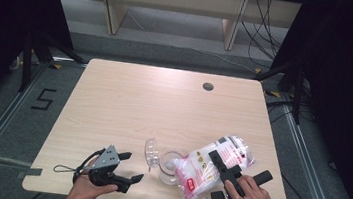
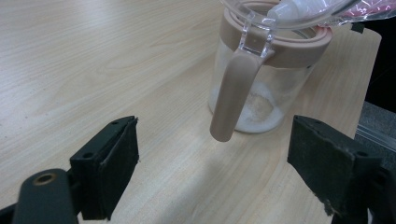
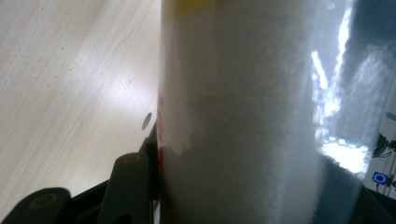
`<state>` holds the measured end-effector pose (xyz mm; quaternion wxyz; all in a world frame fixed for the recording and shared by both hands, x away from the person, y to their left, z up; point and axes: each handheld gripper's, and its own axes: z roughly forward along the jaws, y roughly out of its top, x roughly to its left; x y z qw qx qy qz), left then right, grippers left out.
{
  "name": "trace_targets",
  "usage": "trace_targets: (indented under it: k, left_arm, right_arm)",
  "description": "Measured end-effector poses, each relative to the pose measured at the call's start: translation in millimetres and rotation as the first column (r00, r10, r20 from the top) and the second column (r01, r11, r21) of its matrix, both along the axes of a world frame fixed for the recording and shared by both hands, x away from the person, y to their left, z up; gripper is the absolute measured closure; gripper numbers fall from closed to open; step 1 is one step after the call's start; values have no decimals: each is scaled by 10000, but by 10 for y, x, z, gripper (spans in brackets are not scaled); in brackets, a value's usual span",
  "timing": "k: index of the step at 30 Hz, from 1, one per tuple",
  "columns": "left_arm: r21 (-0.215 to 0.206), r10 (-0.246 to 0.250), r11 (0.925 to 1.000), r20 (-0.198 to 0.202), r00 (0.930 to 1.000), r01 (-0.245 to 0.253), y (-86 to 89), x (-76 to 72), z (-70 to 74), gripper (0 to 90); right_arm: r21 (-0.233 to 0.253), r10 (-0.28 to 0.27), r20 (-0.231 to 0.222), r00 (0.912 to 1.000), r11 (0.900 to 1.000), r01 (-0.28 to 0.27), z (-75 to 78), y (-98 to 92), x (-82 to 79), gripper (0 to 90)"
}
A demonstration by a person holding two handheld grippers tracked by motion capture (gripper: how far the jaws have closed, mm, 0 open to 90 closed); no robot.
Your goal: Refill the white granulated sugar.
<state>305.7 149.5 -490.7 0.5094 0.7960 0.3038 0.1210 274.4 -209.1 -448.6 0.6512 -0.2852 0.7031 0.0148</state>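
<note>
Black jaws of the right gripper pinch a bag of white grains, tilted with its lower end over the mouth of a jar. In the right gripper view the bag presses against the left jaw and covers the right one, so that jaw's contact is hard to make out. The left gripper rests low at the near left of the table, its jaws spread wide with nothing between them; in its own view they frame the jar from a short way off, with bare wood in the gap. The jar has a tan collar and a tan handle hanging down its side; a thin layer of white grains lies at its bottom. A clear lid stands open, just left of the jar's mouth. Jar and bag sit near the table's front edge, toward the right corner, with little room in front of them. Behind them the tabletop is open up to a cable hole near the far edge. The bag's spout is cut off at the top of the left gripper view.
</note>
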Motion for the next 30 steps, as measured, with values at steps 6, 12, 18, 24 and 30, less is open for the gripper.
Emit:
trace_targets:
  k: [6,12,18,24,30]
  left_arm:
    - [176,-17,9998,61,10000,16,17,6,9,159]
    - [-88,58,9999,-165,9998,-59,-7,-2,-11,159]
    - [-45,106,9999,-149,9998,-107,6,-1,-2,160]
    - [140,-36,9999,70,10000,35,14,5,10,160]
    - [52,-13,10000,61,10000,12,5,4,6,160]
  right_arm:
    - [-18,-14,-30,10000,10000,14,10,3,-5,539]
    - [-25,-1,-7,10000,10000,1,16,4,-2,541]
    - [6,-32,21,10000,10000,32,13,0,-4,543]
    - [101,53,17,10000,9999,-53,6,14,-9,545]
    - [155,-31,-13,10000,9999,32,13,12,-19,546]
